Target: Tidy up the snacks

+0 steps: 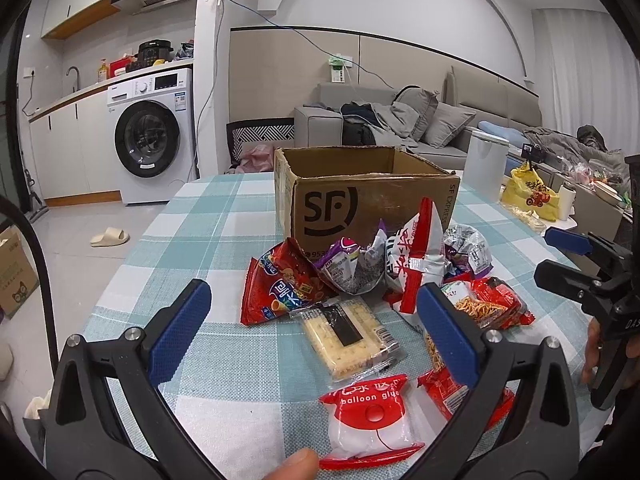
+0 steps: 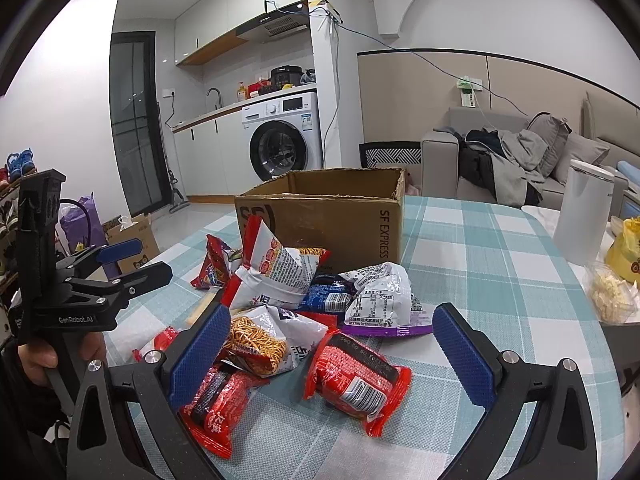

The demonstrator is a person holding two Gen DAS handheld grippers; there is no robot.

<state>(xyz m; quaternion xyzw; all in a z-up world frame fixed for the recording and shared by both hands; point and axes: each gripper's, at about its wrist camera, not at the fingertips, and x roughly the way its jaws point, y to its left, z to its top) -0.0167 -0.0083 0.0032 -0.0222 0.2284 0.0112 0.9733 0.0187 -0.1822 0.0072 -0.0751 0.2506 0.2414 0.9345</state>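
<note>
Crinkly foil snack packets (image 2: 280, 320) lie heaped mid-worktop, touching the front of the open brown cardboard box (image 1: 360, 196) on the teal-checked cloth worktop (image 1: 208, 216). I hold my left gripper (image 1: 316, 328) with fingers spread wide, empty, over the clear-wrapped cracker pack (image 1: 348, 340). My right gripper (image 2: 326, 356) is likewise released, straddling the red noodle packet (image 2: 356, 384). My worry: slick, puffy wrappers may squirt from the pads, and overlapping bags could drag neighbours toward the near edge.

A washing machine (image 1: 150, 136) stands under the counter — grey sofa (image 2: 516, 160) heaped with clothes, yellow bag (image 1: 530, 194) nearby.
</note>
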